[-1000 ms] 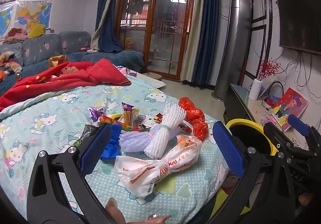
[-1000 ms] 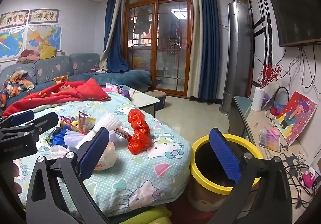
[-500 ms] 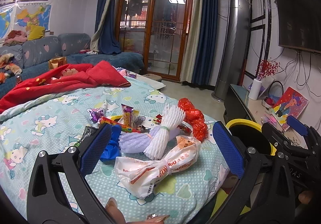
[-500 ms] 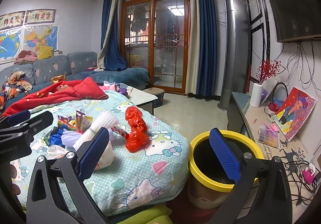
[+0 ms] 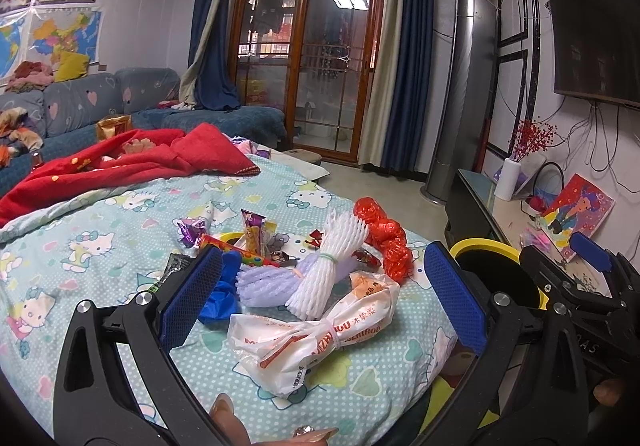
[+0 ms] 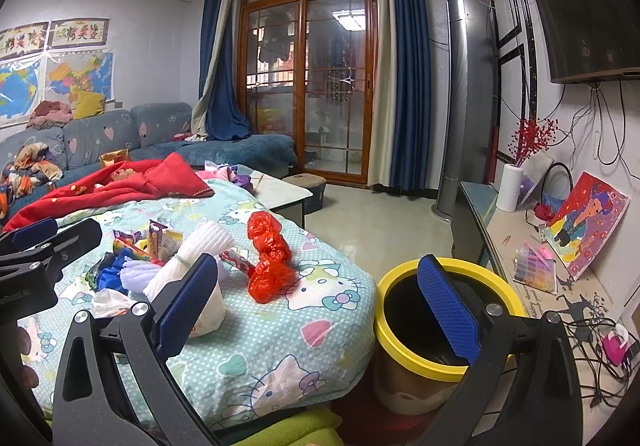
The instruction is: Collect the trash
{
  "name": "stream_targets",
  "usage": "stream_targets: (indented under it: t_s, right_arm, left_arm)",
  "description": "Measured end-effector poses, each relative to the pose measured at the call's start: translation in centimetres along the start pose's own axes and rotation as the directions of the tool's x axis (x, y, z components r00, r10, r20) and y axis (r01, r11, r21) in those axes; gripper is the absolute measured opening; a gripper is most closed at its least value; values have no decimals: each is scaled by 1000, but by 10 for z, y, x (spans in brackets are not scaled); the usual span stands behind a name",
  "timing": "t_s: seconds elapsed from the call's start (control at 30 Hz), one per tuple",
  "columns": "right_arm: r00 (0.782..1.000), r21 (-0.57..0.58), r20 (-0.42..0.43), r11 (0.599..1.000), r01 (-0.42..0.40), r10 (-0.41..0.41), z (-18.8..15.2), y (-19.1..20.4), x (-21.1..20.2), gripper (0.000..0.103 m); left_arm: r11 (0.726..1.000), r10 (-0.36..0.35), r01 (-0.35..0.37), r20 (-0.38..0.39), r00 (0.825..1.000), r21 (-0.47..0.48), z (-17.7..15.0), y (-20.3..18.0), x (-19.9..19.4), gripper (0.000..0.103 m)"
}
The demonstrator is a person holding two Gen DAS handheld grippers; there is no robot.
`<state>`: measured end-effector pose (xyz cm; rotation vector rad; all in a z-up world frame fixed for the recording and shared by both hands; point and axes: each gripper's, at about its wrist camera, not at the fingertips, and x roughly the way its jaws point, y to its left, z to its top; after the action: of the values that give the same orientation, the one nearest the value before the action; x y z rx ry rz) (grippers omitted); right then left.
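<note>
Left gripper: jaws spread wide, holding nothing, poised above the near edge of the bed. Between its blue pads lies the trash pile. Nearest is a knotted white plastic bag with orange print. Just beyond it, a bundle of white foam netting rests across a lilac foam net. A crumpled blue wrapper sits at the left pad. A red plastic bag lies at the far right of the pile, and snack wrappers lie farther back. The yellow-rimmed bin stands on the floor to the right of the bed.

Right gripper: jaws likewise wide apart and empty, positioned over the gap between bed corner and bin. The bin opening is dark; its contents cannot be determined. The red bag lies on the bedspread left of the bin, with the white netting farther left. The left gripper's body shows at the left edge.
</note>
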<state>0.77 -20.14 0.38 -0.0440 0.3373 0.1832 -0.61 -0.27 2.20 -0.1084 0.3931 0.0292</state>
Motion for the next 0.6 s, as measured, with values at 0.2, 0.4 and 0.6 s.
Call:
stream_targets:
  t_s: [0.2, 0.4, 0.6]
  right_arm:
    - [1000, 1, 0, 1000, -1, 1, 0, 0, 0, 97]
    - [1000, 2, -6, 1000, 0, 0, -2, 0, 0, 97]
    - [1000, 2, -11, 1000, -6, 6, -5, 0, 1, 97]
  left_arm:
    - [1000, 2, -2, 0, 1000, 0, -1, 0, 0, 93]
    - [1000, -16, 16, -10, 1000, -17, -2, 0, 1, 93]
    - [999, -18, 18, -19, 1000, -27, -7, 1, 4, 93]
